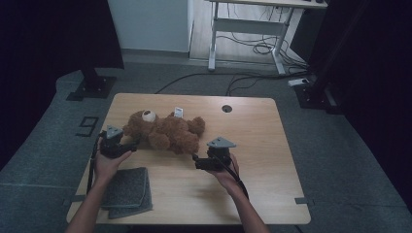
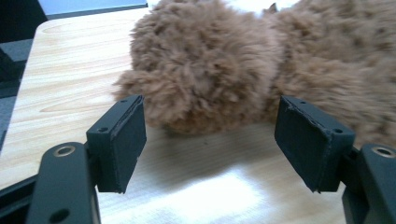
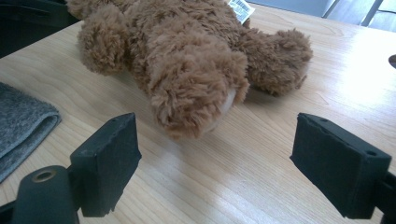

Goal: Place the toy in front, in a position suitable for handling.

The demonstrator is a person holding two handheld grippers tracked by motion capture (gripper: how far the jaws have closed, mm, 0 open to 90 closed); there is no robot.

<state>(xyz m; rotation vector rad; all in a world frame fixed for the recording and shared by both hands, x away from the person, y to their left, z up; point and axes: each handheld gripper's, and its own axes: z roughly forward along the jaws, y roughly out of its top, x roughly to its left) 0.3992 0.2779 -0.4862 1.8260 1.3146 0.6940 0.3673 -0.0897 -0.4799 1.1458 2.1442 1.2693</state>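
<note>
Teddy bear (image 1: 165,131) lies mid-table, folded grey cloth (image 1: 127,191) near-left of it. Left gripper (image 1: 127,147) and right gripper (image 1: 197,160) flank the bear, jaws wide, each lined up on a limb for pickup.

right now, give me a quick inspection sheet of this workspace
surface: light wooden table, with a round cable hole near its far edge
job's things: brown teddy bear lying on the table, white tag on its far side
clutter: folded grey cloth at the near left corner
grippers: left gripper open, jaws short of a furry limb; right gripper open, jaws facing the bear's foot, not touching
cables: a black cable trails along the right forearm; more cables lie on the floor beyond
surroundings: grey carpet, a white-legged desk behind, dark stand bases at both sides
</note>
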